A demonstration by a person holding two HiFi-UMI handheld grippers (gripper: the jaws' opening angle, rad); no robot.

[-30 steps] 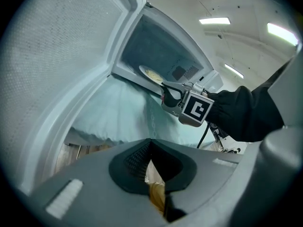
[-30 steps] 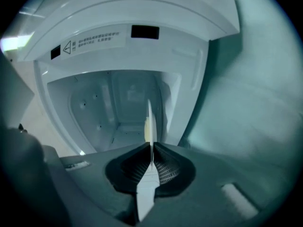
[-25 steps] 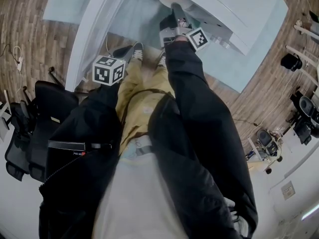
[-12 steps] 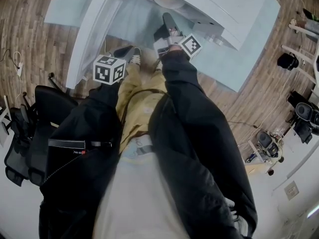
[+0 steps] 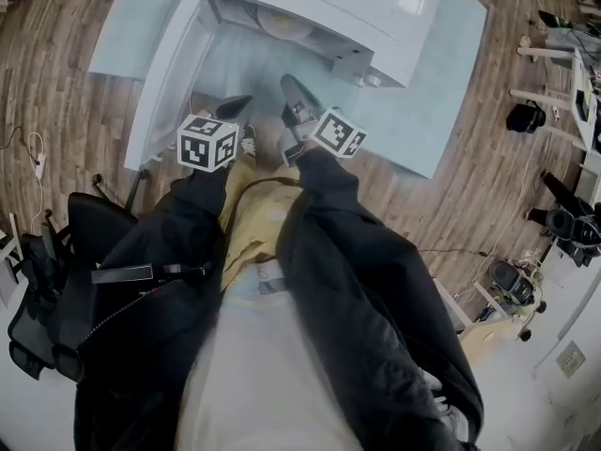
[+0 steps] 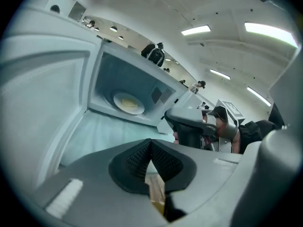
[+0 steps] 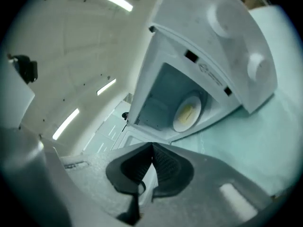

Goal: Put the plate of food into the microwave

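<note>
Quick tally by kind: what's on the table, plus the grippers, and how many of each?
microwave: 1, door open
plate of food: 1, inside the microwave
grippers: 2, left gripper and right gripper, both shut and empty
Total: 4

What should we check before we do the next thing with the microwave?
1. The plate of food is inside the microwave: ok, it lies on the cavity floor.
2. The left gripper is empty: ok, jaws together, nothing between them.
3. The right gripper is empty: ok, jaws closing together, nothing between them.
4. Both grippers are outside the cavity: ok.
5. The microwave door is shut: not ok, it stands wide open.
6. The door's swing path is free: cannot tell.
</note>
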